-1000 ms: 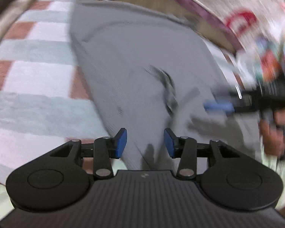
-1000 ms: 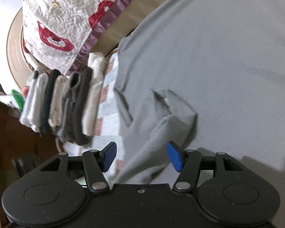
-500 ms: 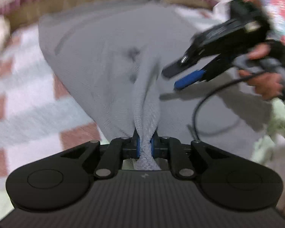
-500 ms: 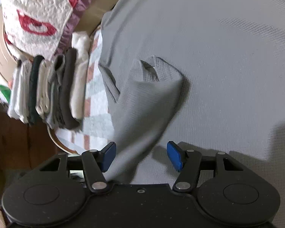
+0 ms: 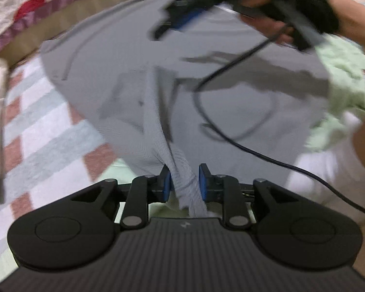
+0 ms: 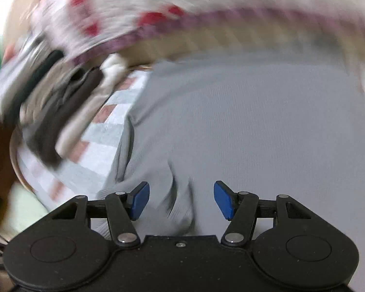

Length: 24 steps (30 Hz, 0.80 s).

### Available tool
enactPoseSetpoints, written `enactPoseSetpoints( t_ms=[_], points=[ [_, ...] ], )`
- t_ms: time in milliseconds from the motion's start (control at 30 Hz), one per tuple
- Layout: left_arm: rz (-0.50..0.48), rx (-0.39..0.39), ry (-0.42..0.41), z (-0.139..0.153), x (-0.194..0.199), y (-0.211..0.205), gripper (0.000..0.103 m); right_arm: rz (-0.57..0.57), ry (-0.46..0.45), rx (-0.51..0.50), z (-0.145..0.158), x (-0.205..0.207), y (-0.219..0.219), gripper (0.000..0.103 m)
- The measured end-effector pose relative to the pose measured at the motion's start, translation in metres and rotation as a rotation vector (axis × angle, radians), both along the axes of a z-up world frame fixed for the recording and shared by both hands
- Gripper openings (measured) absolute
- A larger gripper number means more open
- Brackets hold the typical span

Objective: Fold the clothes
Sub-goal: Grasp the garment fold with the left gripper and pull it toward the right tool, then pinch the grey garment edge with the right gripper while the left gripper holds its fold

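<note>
Lifting a bunched ridge of the grey garment (image 5: 182, 185) between our left tongs (image 5: 184, 182), we have cloth running up through the blue pads, yet the jaws are opening and a gap shows beside the fabric on both sides, so we judge the pinch is being let go, not tightened. The rest of the garment lies spread on a checked blanket (image 5: 48, 131) of white, pale grey and rust squares, with its near edge drawn up toward us into a narrow fold, which suits laying one part over the body of the cloth. Our right tongs (image 6: 181, 199) hang spread wide over a rumple of the same grey knit, gripping nothing; in the left view the gloved right hand (image 5: 292, 2) holds that tool above the far side, its cable (image 5: 231, 136) trailing across the fabric. Both views are smeared by motion. A stack of folded clothes (image 6: 48, 112) stands at the blanket's edge, suggesting finished pieces go there. Behind runs a quilt (image 6: 146, 12) with red motifs and a purple frill, and a pale green cloth (image 5: 340, 77) lies beside the garment.
</note>
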<state>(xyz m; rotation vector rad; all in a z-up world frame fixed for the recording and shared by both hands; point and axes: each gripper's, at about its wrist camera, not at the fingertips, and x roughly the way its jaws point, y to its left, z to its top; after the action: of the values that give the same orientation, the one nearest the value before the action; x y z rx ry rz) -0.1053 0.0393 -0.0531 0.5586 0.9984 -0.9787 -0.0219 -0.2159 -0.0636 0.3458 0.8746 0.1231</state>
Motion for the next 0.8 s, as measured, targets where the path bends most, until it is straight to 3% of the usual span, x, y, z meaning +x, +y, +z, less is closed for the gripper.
enactPoseSetpoints(
  t_ms=[33, 133, 167, 233, 333, 367, 467, 567, 700, 800],
  points=[
    [-0.015, -0.005, 0.014, 0.0, -0.002, 0.001, 0.021, 0.06, -0.005, -0.032, 0.004, 0.009, 0.008, 0.064],
    [-0.02, -0.015, 0.04, 0.0, -0.003, 0.004, 0.021, 0.143, 0.032, 0.065, -0.001, 0.035, 0.018, 0.064],
    [-0.019, -0.022, 0.046, 0.001, -0.002, 0.004, 0.021, 0.172, 0.056, 0.055, -0.006, 0.041, 0.024, 0.064],
    [-0.02, -0.037, 0.061, 0.002, 0.002, 0.005, 0.021, 0.234, 0.103, -0.008, -0.018, 0.051, 0.038, 0.064],
    [-0.03, -0.049, 0.086, 0.003, 0.005, 0.007, 0.021, 0.368, 0.18, -0.205, -0.03, 0.053, 0.071, 0.063],
    [-0.028, -0.045, 0.092, 0.003, 0.007, 0.005, 0.021, 0.398, 0.205, -0.221, -0.032, 0.049, 0.076, 0.058],
    [-0.028, -0.026, 0.104, 0.006, 0.01, 0.004, 0.021, 0.45, 0.253, -0.28, -0.032, 0.026, 0.085, 0.057],
    [-0.049, -0.001, 0.096, 0.004, 0.012, 0.005, 0.021, 0.393, 0.287, -0.301, -0.031, -0.004, 0.082, 0.058],
    [-0.044, 0.076, 0.128, -0.013, 0.008, 0.009, 0.024, 0.247, 0.325, -0.137, -0.033, -0.038, 0.05, 0.058],
    [-0.017, 0.073, 0.12, -0.013, 0.009, 0.009, 0.024, 0.15, 0.289, 0.002, -0.029, -0.056, 0.026, 0.057]
  ],
)
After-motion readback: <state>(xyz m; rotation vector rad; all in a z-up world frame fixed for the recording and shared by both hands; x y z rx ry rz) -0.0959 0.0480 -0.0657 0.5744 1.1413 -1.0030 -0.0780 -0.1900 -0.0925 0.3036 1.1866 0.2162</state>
